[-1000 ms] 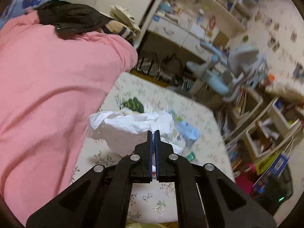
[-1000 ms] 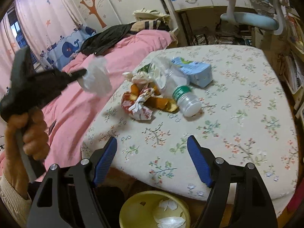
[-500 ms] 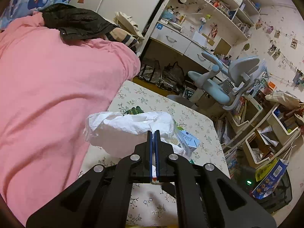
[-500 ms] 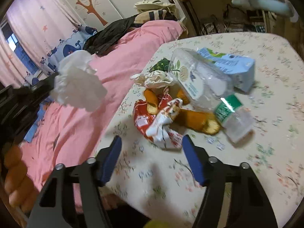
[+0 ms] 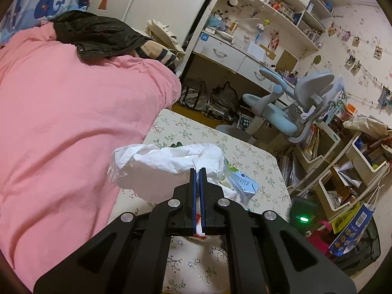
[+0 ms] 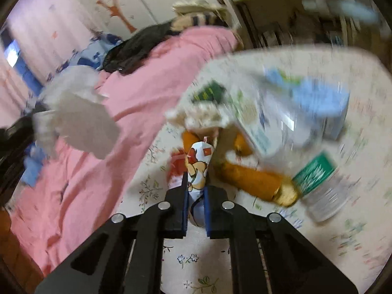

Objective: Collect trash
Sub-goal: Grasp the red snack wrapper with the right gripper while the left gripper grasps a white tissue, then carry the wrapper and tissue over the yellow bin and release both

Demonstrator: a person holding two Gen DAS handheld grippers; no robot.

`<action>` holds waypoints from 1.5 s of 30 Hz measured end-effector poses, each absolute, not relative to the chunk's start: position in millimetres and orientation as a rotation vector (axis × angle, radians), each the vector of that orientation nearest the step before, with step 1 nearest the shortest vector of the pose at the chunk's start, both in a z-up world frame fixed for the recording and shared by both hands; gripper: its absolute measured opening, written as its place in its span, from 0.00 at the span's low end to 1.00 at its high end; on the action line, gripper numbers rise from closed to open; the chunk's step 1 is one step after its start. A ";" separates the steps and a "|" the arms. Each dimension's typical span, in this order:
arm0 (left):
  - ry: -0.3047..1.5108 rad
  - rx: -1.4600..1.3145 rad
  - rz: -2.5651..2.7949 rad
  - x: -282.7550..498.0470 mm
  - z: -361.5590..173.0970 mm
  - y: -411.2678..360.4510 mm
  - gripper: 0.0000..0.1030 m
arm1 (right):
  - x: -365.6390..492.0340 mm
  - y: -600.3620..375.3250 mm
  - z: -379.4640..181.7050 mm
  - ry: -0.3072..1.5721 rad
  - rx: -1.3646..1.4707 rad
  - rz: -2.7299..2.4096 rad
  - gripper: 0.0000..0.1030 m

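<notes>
A crinkled red-and-white snack wrapper (image 6: 198,164) stands pinched between the right gripper (image 6: 196,191), whose jaws have just closed on it, over the floral tablecloth (image 6: 196,259). Beside it lie soft orange peels (image 6: 250,177) and a clear, ribbed plastic bottle (image 6: 294,132). The left gripper (image 5: 197,181) clamps a crumpled white tissue (image 5: 169,164) aloft near the pink quilt (image 5: 73,122).

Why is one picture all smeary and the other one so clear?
The right wrist view is smeared by motion blur: the plastic bottle and blue carton streak, while the right gripper and its red-and-white wrapper look sharper. The left wrist view is crisp: the white plastic bag and left gripper show clean edges. Both are fisheye, so straight lines curve near the edges.
</notes>
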State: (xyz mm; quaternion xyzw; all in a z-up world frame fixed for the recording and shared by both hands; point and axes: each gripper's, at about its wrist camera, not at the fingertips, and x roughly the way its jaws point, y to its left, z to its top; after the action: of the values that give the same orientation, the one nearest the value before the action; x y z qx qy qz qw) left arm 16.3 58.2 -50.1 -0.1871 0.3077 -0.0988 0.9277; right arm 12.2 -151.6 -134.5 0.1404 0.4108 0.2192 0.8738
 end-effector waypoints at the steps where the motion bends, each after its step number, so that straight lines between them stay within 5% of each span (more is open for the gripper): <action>1: 0.629 -0.385 -0.201 15.5 -50.0 58.7 0.03 | 5.9 -150.3 -124.9 0.828 0.252 0.455 0.10; 7: 0.627 -0.386 -0.199 13.4 -50.2 60.0 0.03 | -32.8 -147.4 -83.0 0.682 0.047 0.426 0.10; 23: 0.618 -0.321 -0.212 3.4 -50.0 50.0 0.03 | -88.4 -200.1 -58.8 0.635 0.185 0.446 0.10; 45: 0.632 -0.209 -0.262 -52.5 -59.0 21.5 0.03 | -181.5 -179.3 -140.1 1.003 0.124 0.606 0.10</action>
State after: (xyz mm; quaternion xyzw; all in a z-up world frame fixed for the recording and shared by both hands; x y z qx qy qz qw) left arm -52.5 21.5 -59.0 -0.1023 0.3094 -0.1284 0.9366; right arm -181.5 -179.3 -140.1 0.0585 0.4728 0.2860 0.8314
